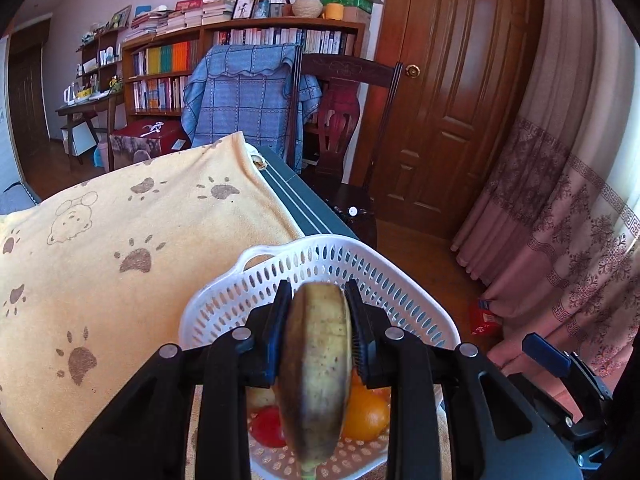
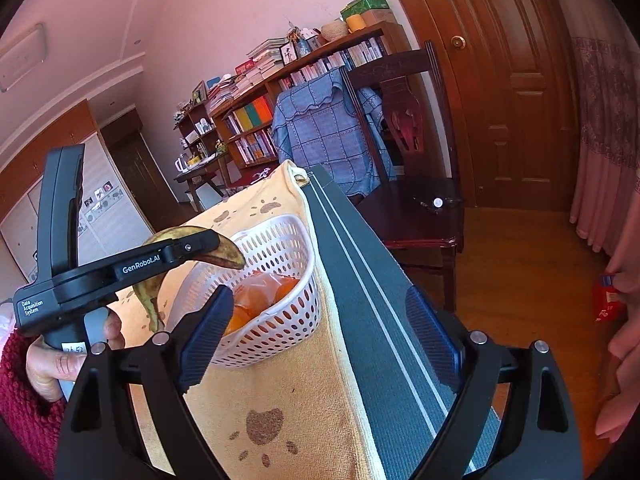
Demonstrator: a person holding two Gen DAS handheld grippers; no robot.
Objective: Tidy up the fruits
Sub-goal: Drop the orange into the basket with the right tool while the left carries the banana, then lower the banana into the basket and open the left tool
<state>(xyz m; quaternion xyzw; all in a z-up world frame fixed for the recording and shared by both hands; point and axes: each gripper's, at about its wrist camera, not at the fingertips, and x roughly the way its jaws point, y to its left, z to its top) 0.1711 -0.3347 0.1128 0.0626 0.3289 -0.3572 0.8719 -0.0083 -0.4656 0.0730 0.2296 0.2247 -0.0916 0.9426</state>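
banana [image 1: 316, 368] held over the white basket [image 1: 408, 300]

the left gripper [image 1: 318, 320] pinched a spotted, browning banana between its pads, above the basket, which sat on a yellow paw-print towel [image 1: 120, 240] near the tabletop [image 2: 360, 264] edge. oranges [image 1: 366, 416] and a red fruit [image 1: 266, 426] lay inside. the right gripper [image 2: 320, 344] stood wide with nothing between its fingers, just beside the basket.

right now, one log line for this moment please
left gripper: shut on banana | over basket | basket holds oranges | right gripper: open, nothing between
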